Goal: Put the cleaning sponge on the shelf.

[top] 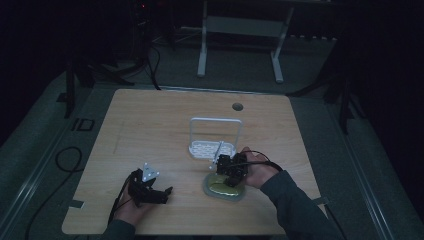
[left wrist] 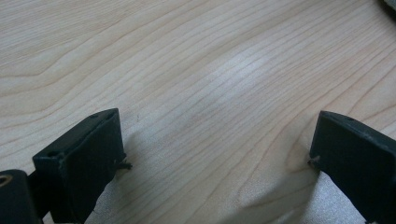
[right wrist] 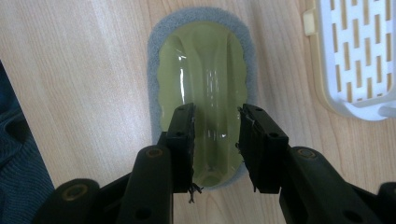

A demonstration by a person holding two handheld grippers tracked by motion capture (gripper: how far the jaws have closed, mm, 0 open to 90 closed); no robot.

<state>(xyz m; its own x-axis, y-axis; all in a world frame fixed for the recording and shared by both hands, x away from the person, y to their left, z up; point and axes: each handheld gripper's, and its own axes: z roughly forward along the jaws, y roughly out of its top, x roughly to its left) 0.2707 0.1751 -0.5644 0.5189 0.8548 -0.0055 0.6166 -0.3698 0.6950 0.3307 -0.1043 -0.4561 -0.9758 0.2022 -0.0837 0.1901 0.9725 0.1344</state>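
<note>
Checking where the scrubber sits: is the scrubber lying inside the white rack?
No, the scrubber lies flat on the table beside the rack, under the right gripper.

Left gripper (top: 162, 192) rests wide open; right gripper (top: 225, 176) points down, jaws narrowed.

The white rack (top: 215, 145) stands just behind the sponge (top: 224, 188); bare table (top: 150, 125) lies leftward.

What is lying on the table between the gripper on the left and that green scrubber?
Nothing: in the high view the stretch of wooden table between the left gripper and the scrubber is bare. The white rack stands farther back.
</note>
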